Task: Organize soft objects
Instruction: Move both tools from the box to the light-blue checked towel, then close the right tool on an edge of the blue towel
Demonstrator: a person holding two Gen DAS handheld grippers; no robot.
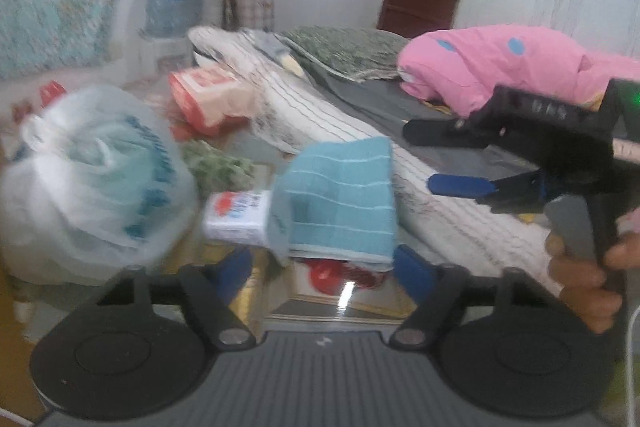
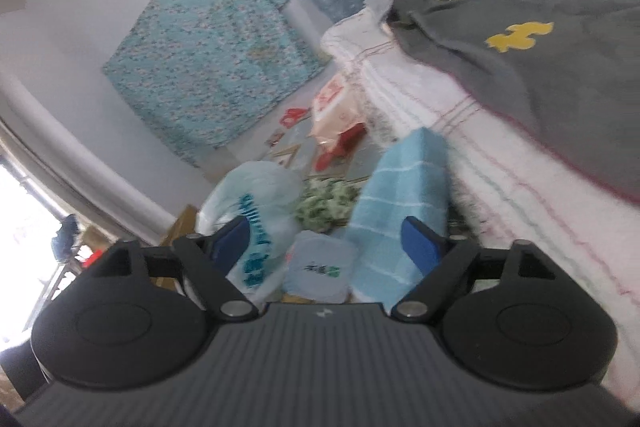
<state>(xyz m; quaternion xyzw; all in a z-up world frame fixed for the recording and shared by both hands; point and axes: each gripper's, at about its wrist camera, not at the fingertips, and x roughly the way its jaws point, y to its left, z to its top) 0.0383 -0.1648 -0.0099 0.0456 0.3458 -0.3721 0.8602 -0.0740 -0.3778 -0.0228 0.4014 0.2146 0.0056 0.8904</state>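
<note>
Left gripper [image 1: 324,269] stands part open, gripping nothing; the folded, ribbed blue towel [image 1: 340,199] sits just beyond its blue pads. Right gripper [image 1: 436,157] at 3 o'clock, likewise part open and empty. Crinkled plastic bag [image 1: 96,179] at 9 o'clock; pink quilt [image 1: 500,63] at 1 o'clock, far.

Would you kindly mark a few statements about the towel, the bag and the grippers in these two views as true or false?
1. The blue towel has pale stripes. True.
2. The towel lies flat on the bed. False: it sits beside the bed, draped over boxes on a lower surface.
3. A white plastic bag with teal print is near the towel. True.
4. The left gripper is shut on the towel. False: its fingers stand apart, clear of it.
5. The right gripper shows in the left wrist view, held by a hand. True.
6. The pink bedding is plain. False: it has blue dots.
</note>
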